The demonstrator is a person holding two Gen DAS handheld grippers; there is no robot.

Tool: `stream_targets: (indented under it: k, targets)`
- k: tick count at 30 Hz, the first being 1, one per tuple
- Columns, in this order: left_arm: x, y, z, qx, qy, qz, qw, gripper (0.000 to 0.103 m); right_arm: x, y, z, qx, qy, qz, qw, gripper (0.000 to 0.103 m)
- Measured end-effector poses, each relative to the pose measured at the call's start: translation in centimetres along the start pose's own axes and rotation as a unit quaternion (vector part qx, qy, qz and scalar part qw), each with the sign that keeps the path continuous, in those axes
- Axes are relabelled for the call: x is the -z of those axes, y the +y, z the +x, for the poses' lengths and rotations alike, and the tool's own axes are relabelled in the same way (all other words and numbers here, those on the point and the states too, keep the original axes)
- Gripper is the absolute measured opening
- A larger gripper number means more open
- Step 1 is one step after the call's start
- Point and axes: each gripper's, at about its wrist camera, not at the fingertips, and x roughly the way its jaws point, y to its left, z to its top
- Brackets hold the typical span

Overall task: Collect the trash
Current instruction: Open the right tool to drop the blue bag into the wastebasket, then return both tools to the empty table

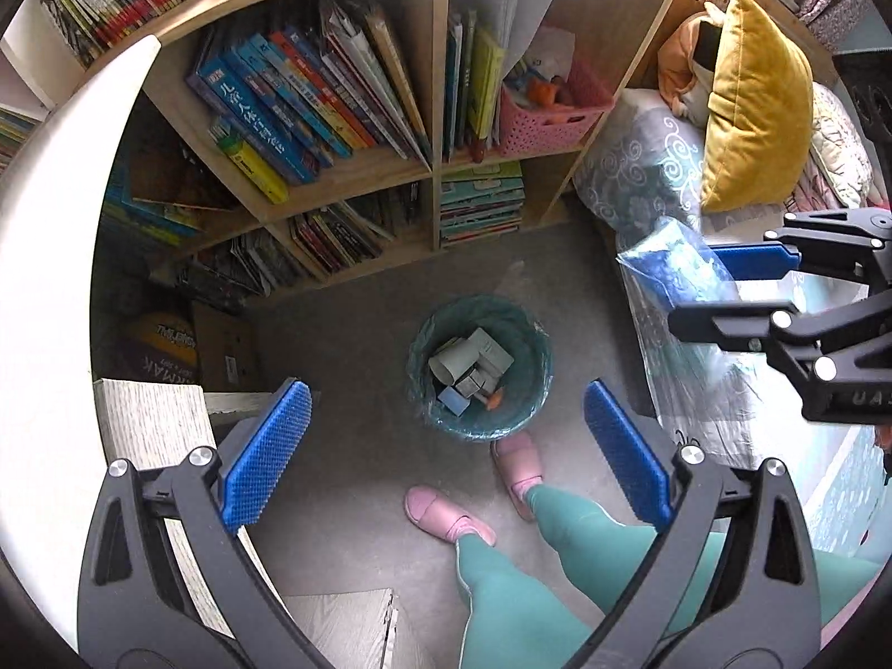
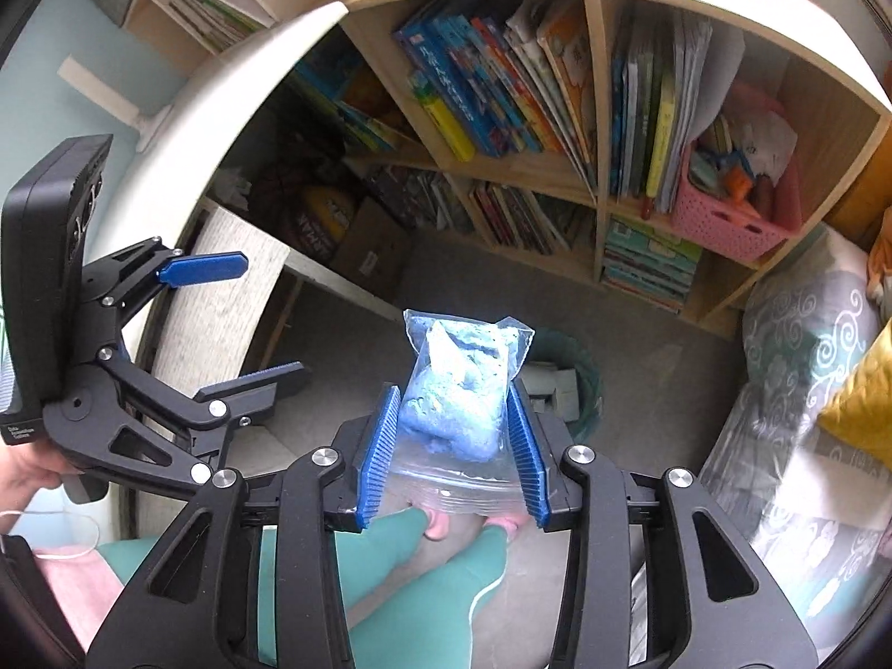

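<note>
Floor bin holds cartons, perhaps tubes

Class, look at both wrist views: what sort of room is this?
Probably a child's bedroom: a wooden bookshelf packed with children's books, a bed with a yellow pillow, and a lined bin on the floor.

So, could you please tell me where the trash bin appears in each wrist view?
Left wrist: trash bin at centre, on the floor, between the open fingers.
Right wrist: trash bin right of centre, mostly hidden behind the held plastic bag.
Shared landmark: pink basket on the bookshelf.
</note>
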Motion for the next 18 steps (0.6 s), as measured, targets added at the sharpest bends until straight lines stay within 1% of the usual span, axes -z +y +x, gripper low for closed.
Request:
stream_targets:
  k: [1, 4, 8, 11, 12, 18]
  targets:
    - [-0.04, 0.08, 0.3, 0.001, 0.006, -0.004, 1.0, 0.096, 0.01, -0.14, -0.08, 0.002, -0.003, 0.005, 1.0, 0.063]
    - [-0.01, 0.42, 0.67, 0.007, 0.012, -0.01, 0.9998, 0.096, -0.05, -0.59, -0.06, -0.003, 0.0, 0.015, 1.0, 0.064]
    - [0.13, 0.63, 0.95, 0.003, 0.015, -0.009, 0.9998, 0.096, -0.29, -0.85, 0.02, -0.002, 0.002, 0.016, 1.0, 0.064]
    - [0.17, 0.73, 0.96, 0.003, 0.015, -0.01, 0.9998, 0.096, -0.57, -0.92, -0.02, -0.001, 0.002, 0.018, 1.0, 0.067]
    - [0.16, 0.76, 1.0, 0.004, 0.016, -0.011, 0.9998, 0.096, -0.68, -0.93, -0.07, 0.0, 0.001, 0.02, 1.0, 0.069]
    - [0.11, 0.71, 0.87, 0.004, 0.014, -0.012, 0.9998, 0.096, -0.93, -0.89, -0.46, -0.012, -0.003, 0.029, 1.0, 0.071]
